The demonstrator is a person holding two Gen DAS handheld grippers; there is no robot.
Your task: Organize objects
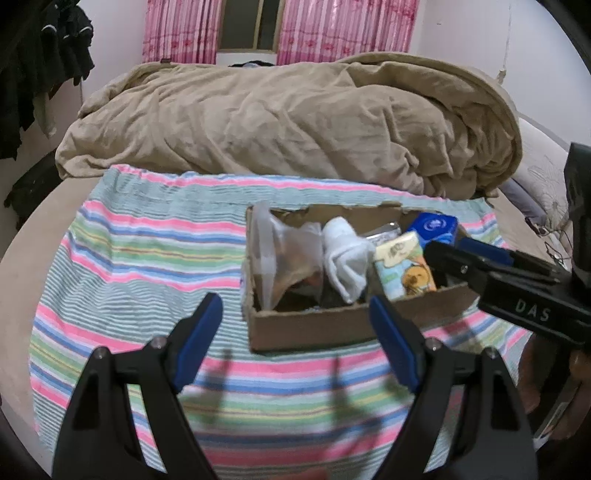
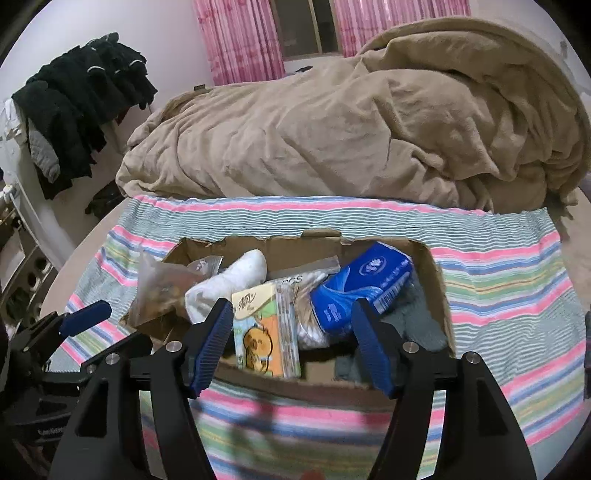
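1. A cardboard box is seen on a striped cloth, already filled: a cartoon tissue pack upright near the front wall, a blue tissue pack tilted at the right, a rolled white sock left of centre, a clear plastic bag with brownish contents at the left end, and grey fabric in the right corner.
2. No loose items are seen on the cloth around the box; the task is judged close to done, with perhaps only tidying inside the box left.
3. The right gripper is held wide open over the box's front wall, nothing between its blue pads; the cartoon tissue pack lies just beyond them.
4. The left gripper is likewise spread wide and empty, hovering short of the box's front left corner, above bare cloth.
5. The cloth is laid on a bed; a crumpled tan blanket is piled behind it.
6. Pink curtains frame a dark window; dark clothes hang at the left against a pale wall.
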